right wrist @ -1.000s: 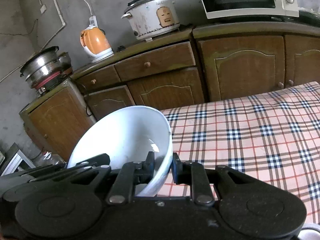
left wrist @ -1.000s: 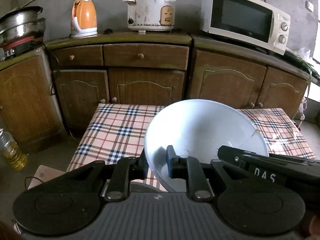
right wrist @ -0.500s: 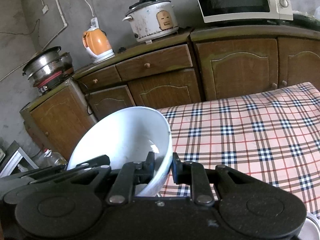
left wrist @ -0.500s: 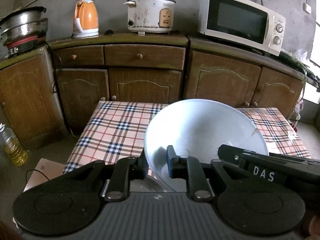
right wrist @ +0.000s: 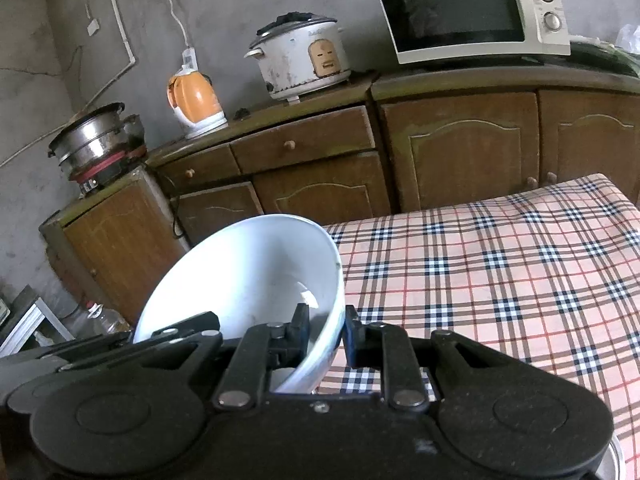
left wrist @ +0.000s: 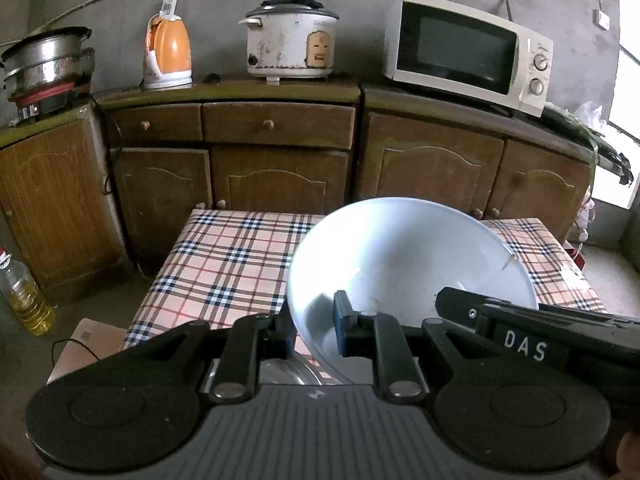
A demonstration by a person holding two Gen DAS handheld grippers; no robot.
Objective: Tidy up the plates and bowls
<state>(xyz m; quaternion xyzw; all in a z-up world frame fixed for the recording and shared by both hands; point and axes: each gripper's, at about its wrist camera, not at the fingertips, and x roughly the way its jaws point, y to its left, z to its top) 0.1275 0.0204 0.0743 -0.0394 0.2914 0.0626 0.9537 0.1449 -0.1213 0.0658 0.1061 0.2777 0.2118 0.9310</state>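
White bowl (left wrist: 408,256) pinched at 2 rim points, carried tilted above the checked table (left wrist: 232,256).

Left gripper (left wrist: 314,322) and right gripper (right wrist: 326,332) are each closed narrow on the rim, 1 pad inside, 1 outside. Bowl is best kept level between both grips, lowered slowly, and released only once it is seated; uneven motion could twist the rim loose.

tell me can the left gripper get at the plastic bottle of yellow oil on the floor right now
Probably not as things stand: the left gripper is shut on the rim of the large white bowl, which the right gripper also grips. The plastic bottle of yellow oil stands far left, beside the wooden cabinet.
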